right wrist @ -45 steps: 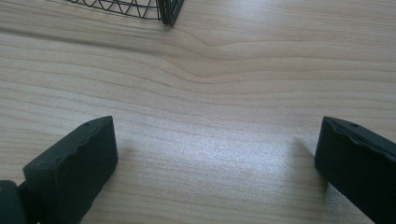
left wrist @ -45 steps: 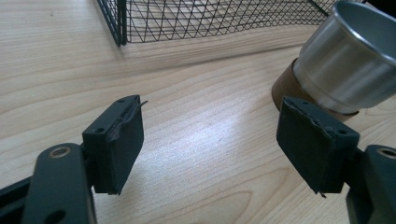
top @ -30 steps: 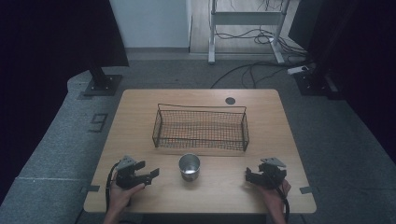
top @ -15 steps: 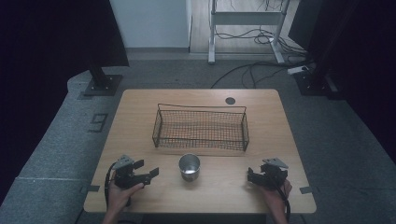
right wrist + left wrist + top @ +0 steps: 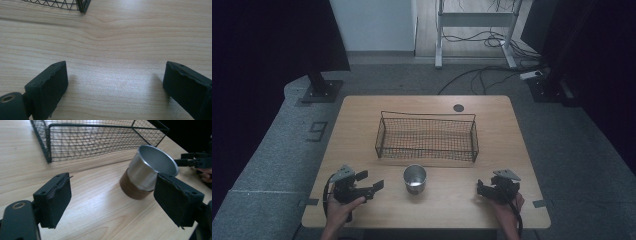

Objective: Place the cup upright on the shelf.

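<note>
Left gripper (image 5: 374, 189) jaws apart, just opened, nothing between them, aimed at cup (image 5: 415, 178). Cup upright mid-table, just in front of basket (image 5: 427, 138). Right gripper (image 5: 482, 189) wide, empty.

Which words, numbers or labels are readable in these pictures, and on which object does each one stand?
"9": a large grey figure on the floor mat, left of the table; it may also be a plain mark.
Metal cup: no print readable on it.
Wire basket: no label.
Left gripper and right gripper: no readable marking.
</note>
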`<state>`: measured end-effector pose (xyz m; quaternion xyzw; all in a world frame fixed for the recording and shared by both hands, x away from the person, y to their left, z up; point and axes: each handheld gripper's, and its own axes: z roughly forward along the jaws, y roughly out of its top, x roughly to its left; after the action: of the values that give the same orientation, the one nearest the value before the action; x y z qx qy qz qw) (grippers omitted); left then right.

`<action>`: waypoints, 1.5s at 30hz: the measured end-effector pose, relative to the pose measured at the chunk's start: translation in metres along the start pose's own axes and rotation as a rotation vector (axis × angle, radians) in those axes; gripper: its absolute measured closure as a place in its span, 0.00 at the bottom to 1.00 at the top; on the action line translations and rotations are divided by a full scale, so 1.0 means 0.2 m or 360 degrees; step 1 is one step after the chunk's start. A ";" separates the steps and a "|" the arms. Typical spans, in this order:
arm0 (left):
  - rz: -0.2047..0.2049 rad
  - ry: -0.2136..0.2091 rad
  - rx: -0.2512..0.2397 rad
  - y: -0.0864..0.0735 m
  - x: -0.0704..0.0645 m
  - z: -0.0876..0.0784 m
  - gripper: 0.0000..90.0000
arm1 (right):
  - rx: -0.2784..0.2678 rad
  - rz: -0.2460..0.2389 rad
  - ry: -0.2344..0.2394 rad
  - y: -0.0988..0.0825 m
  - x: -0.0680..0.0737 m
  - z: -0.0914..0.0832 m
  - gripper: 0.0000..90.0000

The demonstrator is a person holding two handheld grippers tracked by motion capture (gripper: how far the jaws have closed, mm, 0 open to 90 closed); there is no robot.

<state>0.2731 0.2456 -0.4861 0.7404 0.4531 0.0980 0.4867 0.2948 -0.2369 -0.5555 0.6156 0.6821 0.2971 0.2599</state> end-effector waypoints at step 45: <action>0.0233 -0.0138 0.0166 0.17 -0.37 0.27 0.11 | 0.0000 0.0011 -0.0007 -0.01 0.00 -0.01 0.07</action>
<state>0.2824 0.1496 -0.4641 0.7995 0.3808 0.0774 0.4581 0.2933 -0.2375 -0.5555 0.6186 0.6794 0.2966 0.2604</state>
